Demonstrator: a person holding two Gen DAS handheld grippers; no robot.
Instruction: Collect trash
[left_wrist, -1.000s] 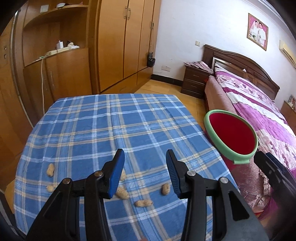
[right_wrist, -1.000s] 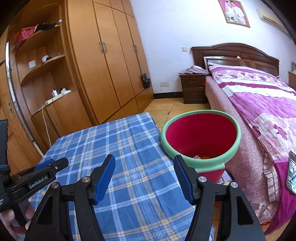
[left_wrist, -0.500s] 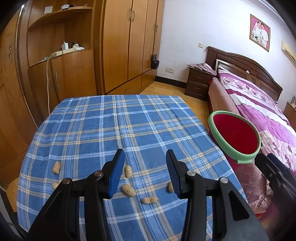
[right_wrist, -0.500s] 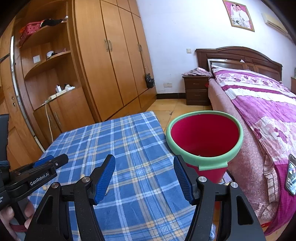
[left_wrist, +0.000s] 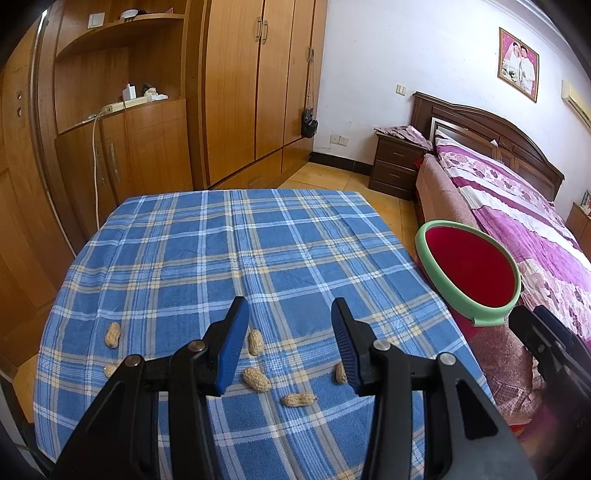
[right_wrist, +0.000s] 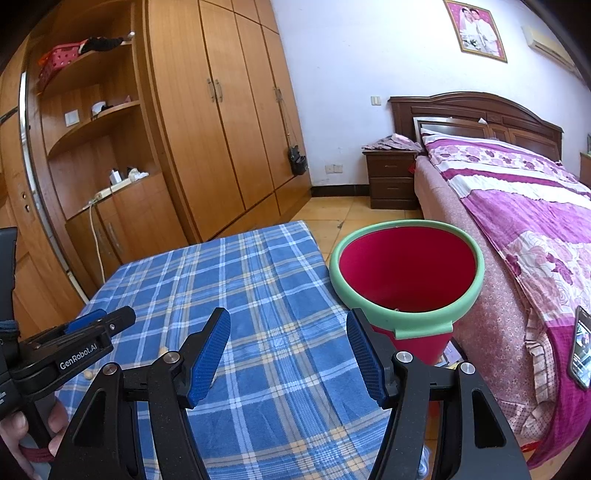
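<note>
Several peanuts lie on the blue checked tablecloth (left_wrist: 229, 251): one (left_wrist: 256, 379) and another (left_wrist: 255, 342) between the fingers of my left gripper (left_wrist: 289, 345), one (left_wrist: 299, 400) lower down, one (left_wrist: 112, 334) at the left. My left gripper is open and empty above them. A red bin with a green rim (left_wrist: 467, 275) stands to the right of the table, also in the right wrist view (right_wrist: 406, 273). My right gripper (right_wrist: 288, 352) is open and empty over the table's right part, near the bin.
A bed with a purple floral cover (right_wrist: 524, 206) runs along the right, close behind the bin. A wooden wardrobe (left_wrist: 236, 88) and a nightstand (left_wrist: 397, 166) stand beyond the table. A phone (right_wrist: 581, 350) lies on the bed edge. The left gripper's body (right_wrist: 70, 350) shows in the right wrist view.
Both cameras have pulled back and risen a little. The peanuts now sit higher between the left fingers, and the bin shows more fully. Both grippers stay open.
</note>
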